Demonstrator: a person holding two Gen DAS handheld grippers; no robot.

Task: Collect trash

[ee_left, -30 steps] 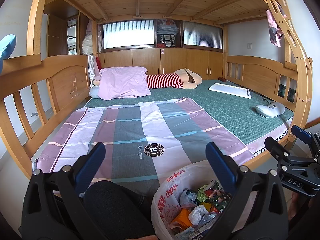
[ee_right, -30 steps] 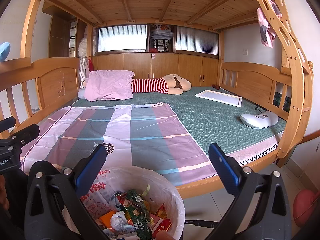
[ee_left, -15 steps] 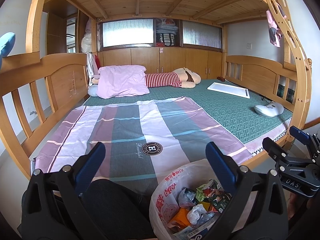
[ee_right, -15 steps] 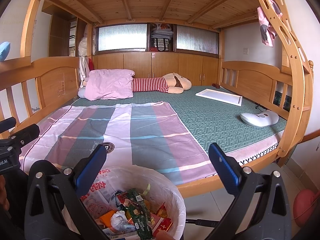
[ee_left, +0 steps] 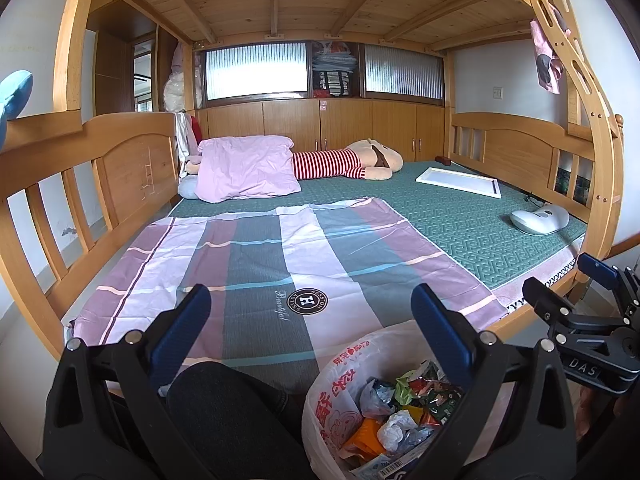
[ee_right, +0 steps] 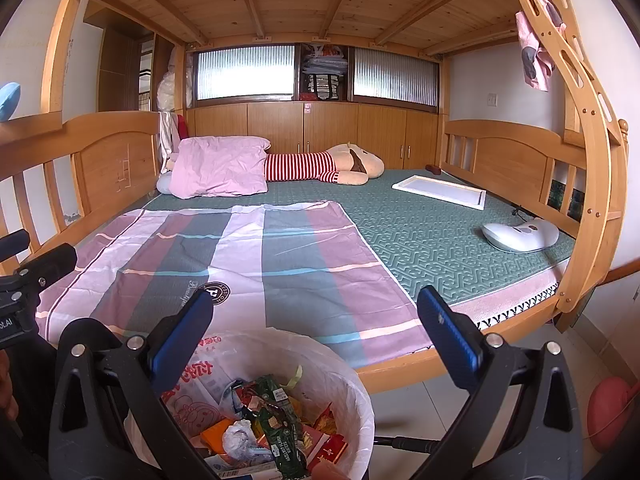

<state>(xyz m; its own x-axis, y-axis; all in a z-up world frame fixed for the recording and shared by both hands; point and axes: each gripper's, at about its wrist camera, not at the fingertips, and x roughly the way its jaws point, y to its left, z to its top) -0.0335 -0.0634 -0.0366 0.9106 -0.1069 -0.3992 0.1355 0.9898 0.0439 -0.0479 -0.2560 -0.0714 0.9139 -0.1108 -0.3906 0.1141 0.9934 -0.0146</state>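
White plastic trash bag (ee_left: pixel 340 392) sat low in the left wrist view, below the bed's foot edge, stuffed with wrappers (ee_left: pixel 404 412). Left gripper (ee_left: pixel 310 312) hovered above it, jaws wide, holding nothing; a dark-trousered knee (ee_left: pixel 224 404) sat beside the bag. Striped sheet (ee_left: pixel 260 264) covered the near mattress. In the right wrist view, the right gripper (ee_right: pixel 314 312) hung over the same bag (ee_right: pixel 344 384), jaws wide and empty. A white device (ee_right: pixel 520 234) lay on the green mat (ee_right: pixel 420 236).
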